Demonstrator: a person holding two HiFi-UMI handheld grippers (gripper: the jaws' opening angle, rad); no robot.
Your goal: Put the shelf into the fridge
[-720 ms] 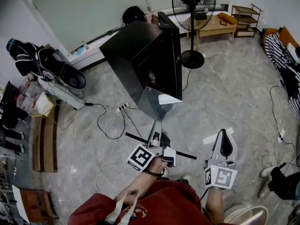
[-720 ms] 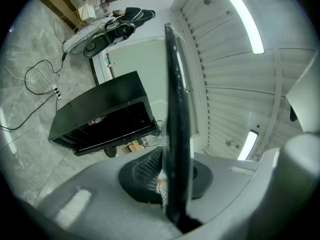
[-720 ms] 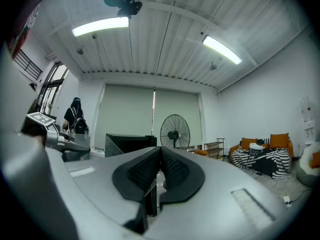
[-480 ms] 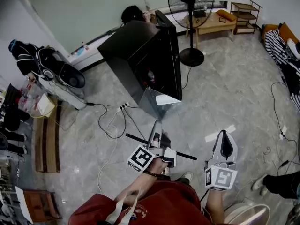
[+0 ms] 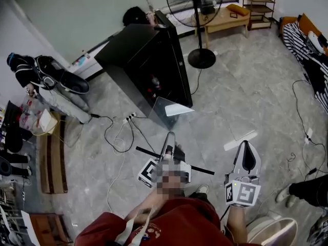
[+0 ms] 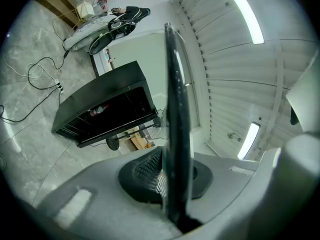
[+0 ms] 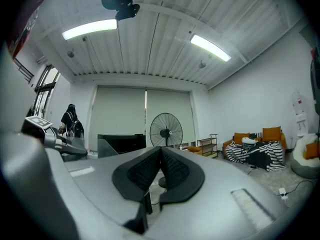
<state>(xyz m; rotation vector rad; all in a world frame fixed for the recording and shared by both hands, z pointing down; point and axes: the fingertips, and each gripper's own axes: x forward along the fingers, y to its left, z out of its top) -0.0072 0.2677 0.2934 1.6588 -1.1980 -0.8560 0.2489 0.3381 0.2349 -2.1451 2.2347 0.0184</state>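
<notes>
My left gripper (image 5: 169, 143) is shut on the near edge of a clear glass shelf (image 5: 171, 113), which slants up and away toward the black fridge (image 5: 136, 60). The fridge's front stands open, with a bottle on its side inside. In the left gripper view the shelf (image 6: 176, 104) runs edge-on between the pads, and the fridge (image 6: 107, 111) lies beyond it to the left. My right gripper (image 5: 247, 155) is held off to the right, shut with nothing between its jaws. Its own view shows the closed right gripper (image 7: 160, 166), with the fridge (image 7: 122, 143) far ahead.
A standing fan (image 5: 193, 4) and a low wooden table (image 5: 225, 19) are behind the fridge. Cables and a power strip (image 5: 130, 118) lie on the floor left of the shelf, and a thin black bar (image 5: 202, 169) under my grippers. Striped bedding (image 5: 302, 45) is at the right, a treadmill (image 5: 61, 86) at the left.
The head view has swung, so the fridge and fan sit further left in the picture. Both grippers keep their places and the shelf stays gripped.
</notes>
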